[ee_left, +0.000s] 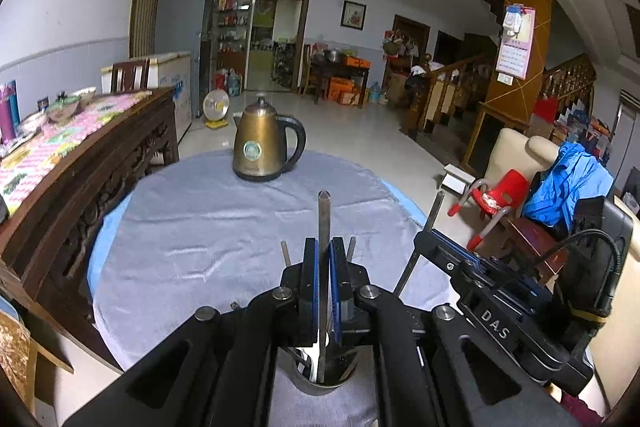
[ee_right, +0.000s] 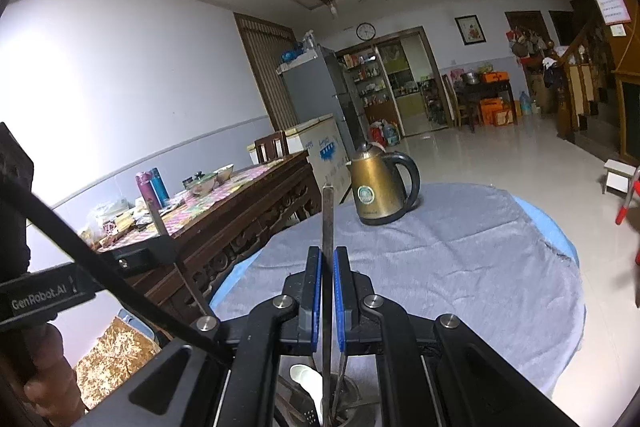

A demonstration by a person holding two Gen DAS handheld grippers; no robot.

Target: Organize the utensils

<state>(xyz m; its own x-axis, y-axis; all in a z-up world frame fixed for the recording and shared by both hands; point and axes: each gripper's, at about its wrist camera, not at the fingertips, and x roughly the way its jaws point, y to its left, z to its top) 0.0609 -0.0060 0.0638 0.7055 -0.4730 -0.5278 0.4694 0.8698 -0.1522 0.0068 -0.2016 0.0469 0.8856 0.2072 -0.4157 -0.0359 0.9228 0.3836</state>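
A: Left claw (ee_left: 324,251) state?
B: Clamped tight on a flat metal utensil handle (ee_left: 323,223). The handle is held upright btwn the blue pads (ee_left: 316,279); its pointed end is seen above the fingertips, its lower part runs down into the steel cup (ee_left: 320,381).

A: Where is the cup placed?
B: On the grey cloth (ee_left: 200,227) of the round desk (ee_left: 102,235), at the near edge, well apart from the brass kettle (ee_left: 262,143), which is set at the far side of the cloth.

A: Right claw (ee_right: 328,259)?
B: Also nearly closed, w/ a second flat metal handle (ee_right: 328,219) pinched btwn its blue pads (ee_right: 339,291). That handle is held upright too, and its lower end is lost in the steel cup (ee_right: 344,407) below the claw.

A: Anything else in the cup?
B: A white spoon (ee_right: 306,379) and a dark slotted utensil (ee_right: 308,413) are seen in the right wrist view, leaning on the cup's left side. Two thin metal handle tips (ee_left: 285,253) are seen in the left wrist view, one on each side of the left claw's fingers. Exact type of utensil can't be told.

A: Are both claws seen in each view?
B: Yes. The right claw's body, marked "DAS", is seen just right of the cup in the left view; the left claw's body, marked "GenRobot.AI", is seen at the left edge of the right view, w/ a hand (ee_right: 48,379) wrapped on its grip.

A: Surroundings rel. to the kettle?
B: A carved wooden sideboard (ee_left: 100,171) is placed left of the kettle; a red child's chair (ee_left: 496,199) to its right, off the desk.
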